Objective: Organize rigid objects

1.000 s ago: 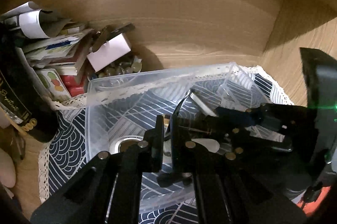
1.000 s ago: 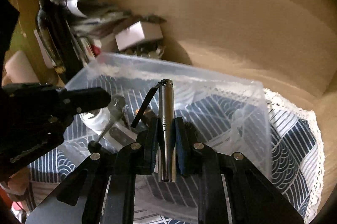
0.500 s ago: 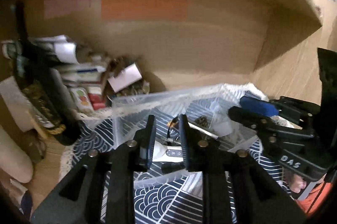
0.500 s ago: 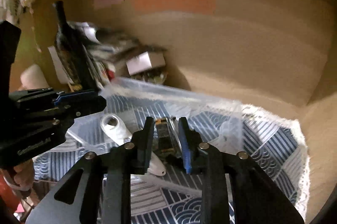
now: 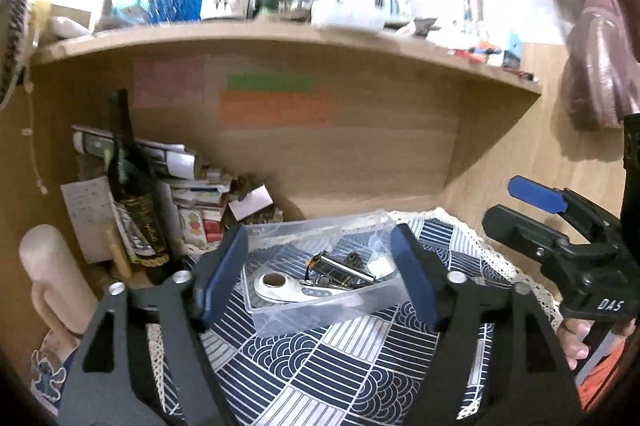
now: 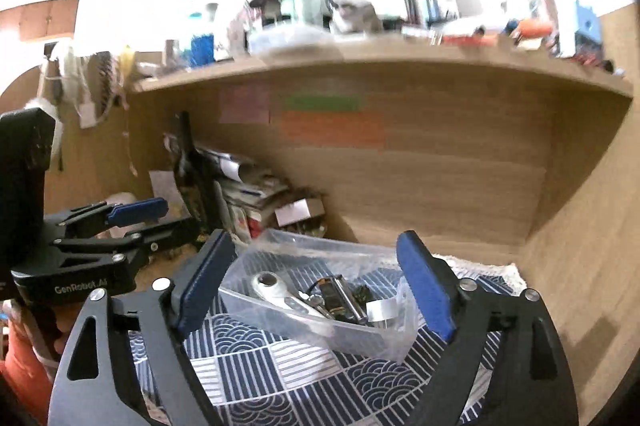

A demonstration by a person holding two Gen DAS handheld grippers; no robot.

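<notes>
left gripper (image 5: 320, 274) was spread wide, grasping nothing; right gripper (image 6: 316, 290) likewise released and empty. clear bin (image 5: 320, 310) sat on the patterned cloth (image 5: 340, 366), framed between the left fingers. inside lay a white tool (image 5: 280, 286) at 9 o'clock and a metal cylinder (image 5: 344, 268) at centre, touching. dark bottle (image 5: 136, 209) stood upright at 10 o'clock from the bin, well apart.

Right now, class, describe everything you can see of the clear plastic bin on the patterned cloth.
The clear plastic bin is a shallow, open-topped rectangular tub of thin see-through plastic, with no lid in sight. It sits flat on the navy-and-white patterned cloth. Inside lie a white handled tool, a silver metal cylinder and smaller bits. Neither gripper touches it.
</notes>
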